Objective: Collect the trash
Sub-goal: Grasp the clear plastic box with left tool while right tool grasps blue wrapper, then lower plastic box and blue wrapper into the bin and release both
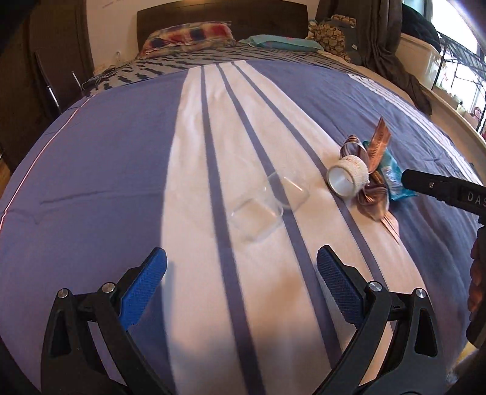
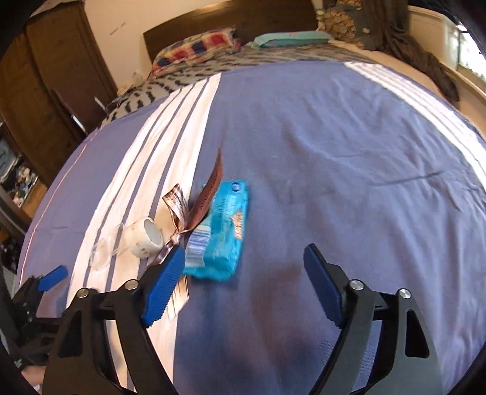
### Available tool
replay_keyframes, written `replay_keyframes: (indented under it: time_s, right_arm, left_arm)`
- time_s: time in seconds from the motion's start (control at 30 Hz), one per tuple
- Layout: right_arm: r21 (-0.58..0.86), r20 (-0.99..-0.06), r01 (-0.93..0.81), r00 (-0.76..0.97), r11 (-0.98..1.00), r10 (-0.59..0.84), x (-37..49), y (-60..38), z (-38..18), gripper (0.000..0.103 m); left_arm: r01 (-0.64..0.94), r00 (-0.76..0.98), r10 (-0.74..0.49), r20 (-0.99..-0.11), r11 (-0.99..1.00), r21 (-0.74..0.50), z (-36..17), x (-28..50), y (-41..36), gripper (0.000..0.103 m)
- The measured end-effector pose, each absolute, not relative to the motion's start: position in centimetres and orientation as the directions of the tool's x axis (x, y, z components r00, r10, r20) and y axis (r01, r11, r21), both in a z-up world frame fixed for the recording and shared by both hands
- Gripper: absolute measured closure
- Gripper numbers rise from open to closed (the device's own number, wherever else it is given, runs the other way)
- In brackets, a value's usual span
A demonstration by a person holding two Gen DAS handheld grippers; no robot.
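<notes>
Trash lies on the striped blue-and-white bedspread [image 1: 91, 170]. A clear plastic container [image 1: 267, 203] lies ahead of my open, empty left gripper [image 1: 241, 267]. Beyond it to the right lie a white tape roll [image 1: 347, 177], a brown ribbon bow [image 1: 373, 197] and a blue snack wrapper [image 1: 391, 179]. In the right wrist view my right gripper [image 2: 243, 270] is open and empty, just short of the blue wrapper [image 2: 221, 231]. The ribbon bow [image 2: 185, 212], tape roll [image 2: 142, 240] and clear container [image 2: 106, 252] lie to the wrapper's left.
Pillows [image 1: 188, 36] and a teal cushion [image 1: 282, 42] lie at the dark headboard [image 1: 221, 15]. Dark clothing [image 1: 391, 54] hangs over the bed's right side. A wooden wardrobe [image 2: 45, 85] stands on the left. The left gripper's fingertip [image 2: 53, 276] shows at the right view's left edge.
</notes>
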State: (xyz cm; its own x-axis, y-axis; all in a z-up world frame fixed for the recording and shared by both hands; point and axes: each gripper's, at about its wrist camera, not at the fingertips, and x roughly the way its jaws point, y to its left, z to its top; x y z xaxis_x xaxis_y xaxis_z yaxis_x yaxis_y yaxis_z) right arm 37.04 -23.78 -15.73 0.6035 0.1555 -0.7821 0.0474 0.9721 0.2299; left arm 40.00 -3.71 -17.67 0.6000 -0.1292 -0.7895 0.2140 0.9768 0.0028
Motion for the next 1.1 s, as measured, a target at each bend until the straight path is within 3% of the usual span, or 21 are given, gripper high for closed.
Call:
replay_keyframes:
  time_s: [0.07,0.3,0.33,0.47,0.57,1.1]
  right_arm:
    - [0.231,-0.789,0.043,0.593,0.972,0.161,37.9,-23.5,-16.2,0.025]
    - [0.197,-0.8,0.029,0.583,0.98,0.144,39.9,-22.6,-17.1,0.028]
    - [0.202,-0.798,0.031,0.584,0.979,0.146,40.1,-22.8,-17.1,0.03]
    - [0.234,-0.789,0.047,0.593,0.971,0.161,40.1,-24.1,-16.9,0.059]
    - [0.228,-0.791,0.043,0.591,0.973,0.159,39.5,-24.5,-16.7,0.06]
    - [0.166,-0.776,-0.039,0.612,0.985,0.155,27.7,-23.8,-15.2,0.062]
  left_arm:
    - [0.227,0.586,-0.139,-0.798,0.974,-0.004,-18.1,41.0,-4.1,0.016]
    - [0.266,0.571,-0.159,-0.805,0.964,-0.002,-18.4,43.4,-4.9,0.019]
    - [0.273,0.571,-0.167,-0.804,0.962,-0.006,-18.4,43.6,-5.0,0.026]
    - [0.299,0.576,-0.178,-0.798,0.954,0.003,-18.1,43.2,-5.7,0.05]
    - [0.3,0.578,-0.172,-0.798,0.954,0.011,-18.0,42.5,-6.0,0.068]
    - [0.311,0.586,-0.182,-0.79,0.95,0.012,-16.8,29.5,-5.1,0.068]
